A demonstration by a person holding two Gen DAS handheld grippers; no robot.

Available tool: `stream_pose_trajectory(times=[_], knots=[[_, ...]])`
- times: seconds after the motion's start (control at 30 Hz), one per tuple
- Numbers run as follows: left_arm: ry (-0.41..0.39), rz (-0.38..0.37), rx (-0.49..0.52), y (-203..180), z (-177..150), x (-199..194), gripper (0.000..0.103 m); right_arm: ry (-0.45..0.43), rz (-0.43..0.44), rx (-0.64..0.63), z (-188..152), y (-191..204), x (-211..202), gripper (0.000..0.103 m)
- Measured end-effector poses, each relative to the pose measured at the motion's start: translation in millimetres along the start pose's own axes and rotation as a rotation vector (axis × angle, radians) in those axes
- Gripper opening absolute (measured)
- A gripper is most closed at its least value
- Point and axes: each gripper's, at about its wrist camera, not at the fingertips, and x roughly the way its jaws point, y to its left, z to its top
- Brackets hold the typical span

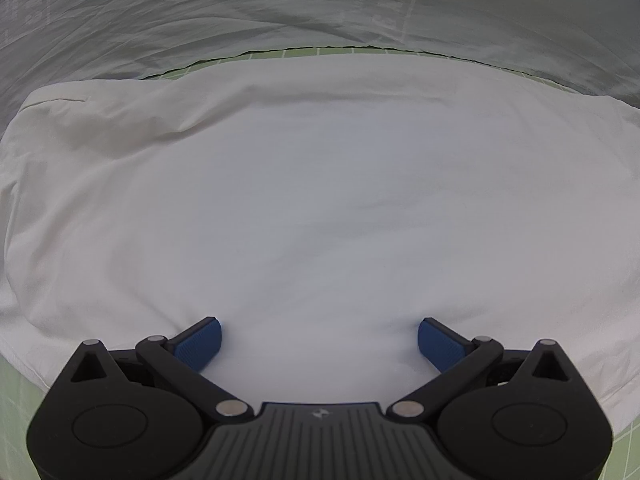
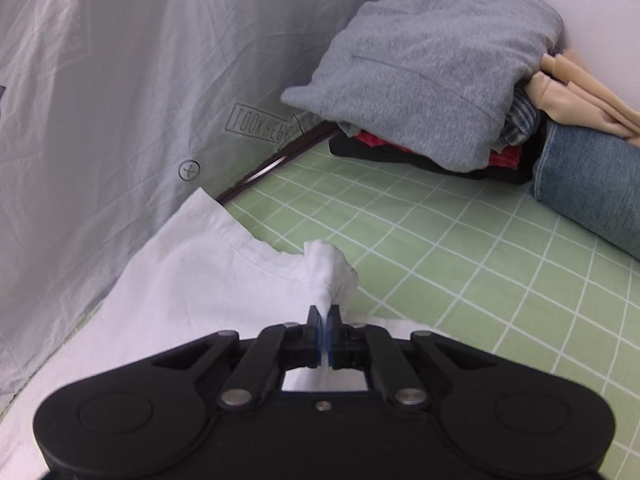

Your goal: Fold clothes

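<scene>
A white garment [image 1: 320,200] lies spread over the green checked sheet and fills most of the left wrist view. My left gripper [image 1: 319,338] stands open just over it, blue pads [image 1: 200,344] wide apart and resting on or close to the cloth. In the right wrist view the same white garment [image 2: 192,272] reaches in from the left. My right gripper [image 2: 324,318] is shut on a bunched corner of it, and a tuft of white cloth [image 2: 330,268] sticks out past the fingertips, lifted off the sheet.
A pale grey printed fabric wall [image 2: 120,80] rises along the left and behind [image 1: 280,8]. At the back right stands a stack of folded clothes topped by a grey sweater [image 2: 432,64], with jeans [image 2: 588,184] beside it. Green checked sheet [image 2: 460,264] spreads to the right.
</scene>
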Motion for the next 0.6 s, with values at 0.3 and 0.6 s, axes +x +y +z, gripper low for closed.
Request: stream_pose_trajectory(times=[0.3,0.6], knots=[[0.069,-0.044,0.073,4.3,6.1,0.0,0.103,-0.051,0.031,0.060,20.4,-19.6,-47.9,0.002],[0.095,-0.057,0.128,7.6,-7.5,-18.7,0.103,0.197,-0.144,-0.034,-25.0,-44.9,1.3,0.013]])
